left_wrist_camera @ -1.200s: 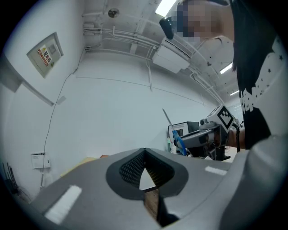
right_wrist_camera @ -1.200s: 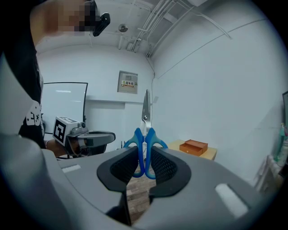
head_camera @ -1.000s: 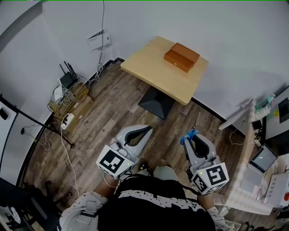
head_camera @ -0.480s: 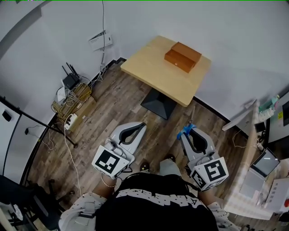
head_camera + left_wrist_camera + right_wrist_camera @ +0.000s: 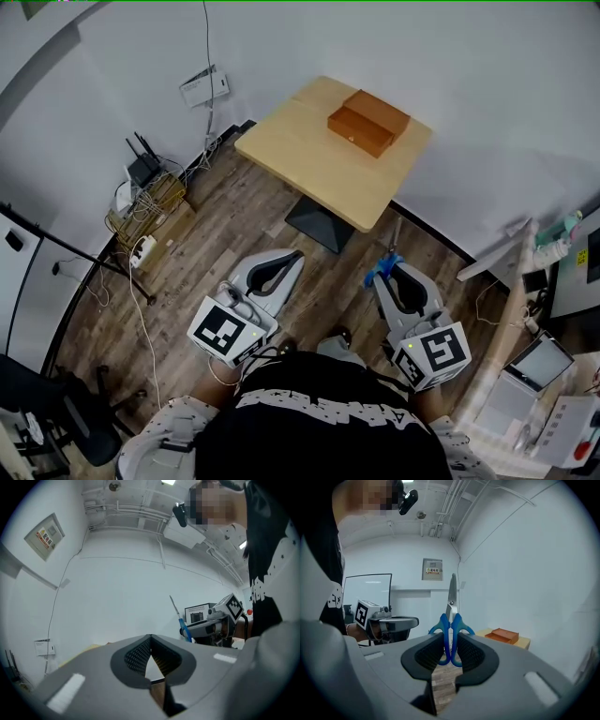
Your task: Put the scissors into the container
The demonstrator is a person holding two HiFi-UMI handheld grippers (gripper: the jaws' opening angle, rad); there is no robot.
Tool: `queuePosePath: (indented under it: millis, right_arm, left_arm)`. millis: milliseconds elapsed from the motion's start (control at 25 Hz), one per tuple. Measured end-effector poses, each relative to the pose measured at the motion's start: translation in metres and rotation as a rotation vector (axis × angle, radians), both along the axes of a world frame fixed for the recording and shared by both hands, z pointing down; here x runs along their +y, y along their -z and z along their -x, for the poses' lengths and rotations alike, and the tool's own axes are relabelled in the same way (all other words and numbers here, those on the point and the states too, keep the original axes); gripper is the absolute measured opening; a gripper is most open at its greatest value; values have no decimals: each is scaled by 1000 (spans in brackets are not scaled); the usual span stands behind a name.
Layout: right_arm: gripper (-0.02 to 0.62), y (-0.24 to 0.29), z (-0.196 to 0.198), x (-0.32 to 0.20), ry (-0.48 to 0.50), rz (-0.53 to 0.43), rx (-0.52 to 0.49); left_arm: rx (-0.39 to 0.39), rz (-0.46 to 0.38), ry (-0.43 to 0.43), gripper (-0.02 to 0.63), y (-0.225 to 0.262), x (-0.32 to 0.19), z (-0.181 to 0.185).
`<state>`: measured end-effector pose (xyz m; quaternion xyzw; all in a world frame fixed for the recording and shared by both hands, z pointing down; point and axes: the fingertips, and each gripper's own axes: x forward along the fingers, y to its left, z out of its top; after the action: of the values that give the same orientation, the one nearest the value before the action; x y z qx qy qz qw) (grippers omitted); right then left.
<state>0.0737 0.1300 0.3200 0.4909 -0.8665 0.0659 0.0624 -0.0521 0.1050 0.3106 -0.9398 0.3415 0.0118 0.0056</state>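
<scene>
Right gripper view: hand-held gripper point(image 5: 450, 643) clamps scissors point(image 5: 452, 603).

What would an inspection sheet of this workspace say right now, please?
Surface: wooden table standing on the wood floor.
Job's things: scissors, handles between the right gripper's jaws, blades pointing ahead; brown box on the table's far side.
Clutter: router and cardboard on the floor at the left.
Grippers: right gripper shut on the scissors; left gripper shut, empty.
Cables: tangle beside the router; one cable running up the white wall.
Surroundings: equipment desk to the right.
</scene>
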Motion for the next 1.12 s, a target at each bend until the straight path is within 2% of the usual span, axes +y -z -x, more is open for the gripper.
queuePosePath:
  millis: [160,400,560,800,1120]
  right_arm:
    - [104,-2,-25,-13,14,-2,-21]
    - [104,0,-48,-28,60,-14,-37]
    - [104,0,-60,-37,82,-15,-51]
    - [104,-9,-70,-45,127,-2,-66]
    - [104,-13,-68,-55,180,0,-84]
  left_arm:
    - [11,13,11,2,1,-9,-23]
    - [-44,-26,44,2,3,-20,-50]
    - [-57,-23,58,2,2,-24,-65]
    - [-60,-16,88,2,-1,-26,-78]
    - [-124,12,140,2,-1,-27,-77]
